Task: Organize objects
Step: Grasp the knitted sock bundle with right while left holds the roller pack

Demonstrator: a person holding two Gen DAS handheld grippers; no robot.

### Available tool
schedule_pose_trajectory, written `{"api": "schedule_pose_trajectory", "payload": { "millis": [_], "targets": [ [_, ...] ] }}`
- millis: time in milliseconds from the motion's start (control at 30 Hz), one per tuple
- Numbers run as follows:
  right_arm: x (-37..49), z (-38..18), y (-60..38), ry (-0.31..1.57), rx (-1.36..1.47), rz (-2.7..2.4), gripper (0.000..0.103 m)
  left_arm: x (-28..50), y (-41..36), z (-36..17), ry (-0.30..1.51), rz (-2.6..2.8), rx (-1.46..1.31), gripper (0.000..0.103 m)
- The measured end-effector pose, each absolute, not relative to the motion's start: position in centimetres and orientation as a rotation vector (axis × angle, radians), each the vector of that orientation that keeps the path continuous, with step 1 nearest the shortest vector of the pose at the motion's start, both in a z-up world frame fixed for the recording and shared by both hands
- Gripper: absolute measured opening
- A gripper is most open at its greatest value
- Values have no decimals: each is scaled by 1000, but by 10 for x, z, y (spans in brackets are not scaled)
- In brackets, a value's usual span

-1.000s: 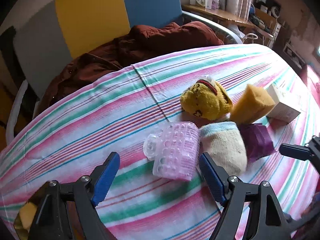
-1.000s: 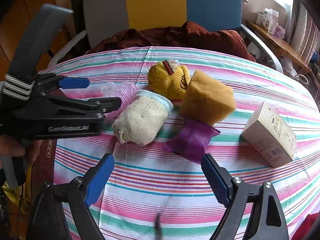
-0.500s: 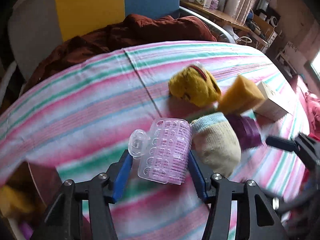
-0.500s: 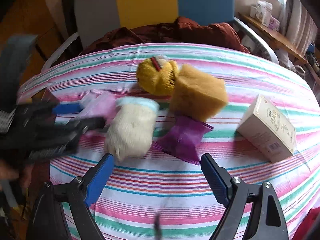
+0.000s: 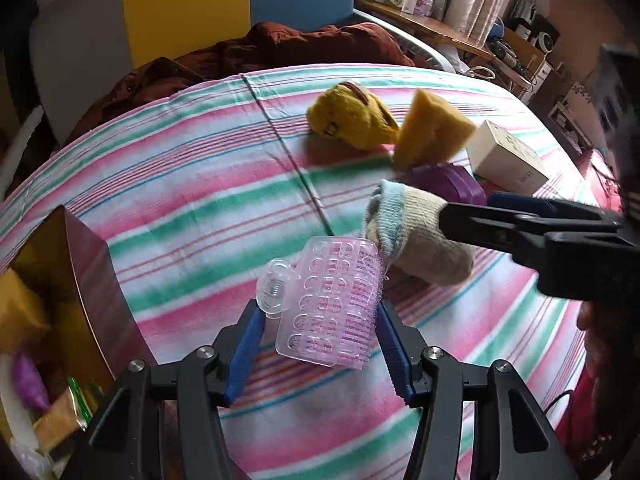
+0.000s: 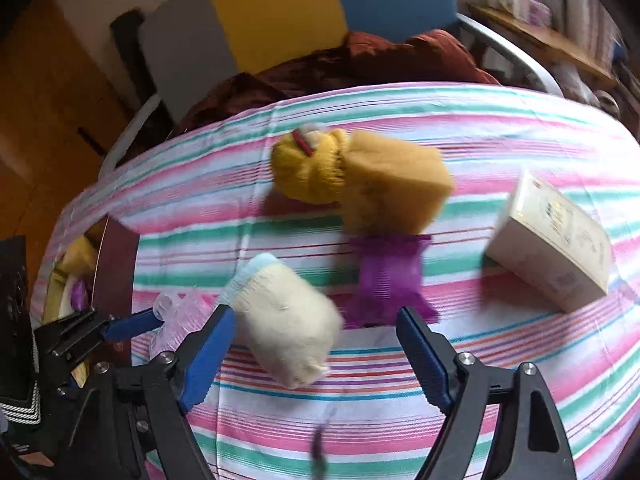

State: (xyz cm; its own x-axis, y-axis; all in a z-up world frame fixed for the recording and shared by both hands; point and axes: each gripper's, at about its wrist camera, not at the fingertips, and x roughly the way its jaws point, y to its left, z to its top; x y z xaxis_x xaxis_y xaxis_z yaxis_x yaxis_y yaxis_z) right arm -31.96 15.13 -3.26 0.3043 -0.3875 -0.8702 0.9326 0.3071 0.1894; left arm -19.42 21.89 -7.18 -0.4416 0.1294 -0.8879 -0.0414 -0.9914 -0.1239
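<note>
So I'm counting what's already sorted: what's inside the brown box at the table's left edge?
Inside the box: something yellow, a purple item and a green-edged packet. Its wall and the frame edge hide the rest.

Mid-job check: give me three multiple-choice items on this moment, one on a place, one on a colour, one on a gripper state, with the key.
1. Where does the purple packet lie?
A. Under the near edge of the yellow sponge
B. On top of the white box
C. Inside the cream sock

2. What colour is the cuff of the cream sock?
A. Red
B. Light blue
C. Black

3. What does the left gripper have between its pads?
A. Nothing
B. The yellow plush toy
C. The pink hair roller

Key: 1 A, the packet pokes out beneath the sponge in the right wrist view; 2 B, the ribbed rim is pale blue in both views; 3 C, both blue pads press the roller's sides, lifted off the striped cloth.
</note>
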Motion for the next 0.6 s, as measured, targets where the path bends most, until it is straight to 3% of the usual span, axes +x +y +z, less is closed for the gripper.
{"api": "schedule_pose_trajectory", "payload": {
  "millis": [267,600],
  "targets": [
    [-294,-47,161,978,656,-983,85,-184,225,-73,-115,2593,-1586,57],
    [-291,-51,155,983,638,-961,87,-183,223,-74,-127,2606,-1573,57]
  ]
}}
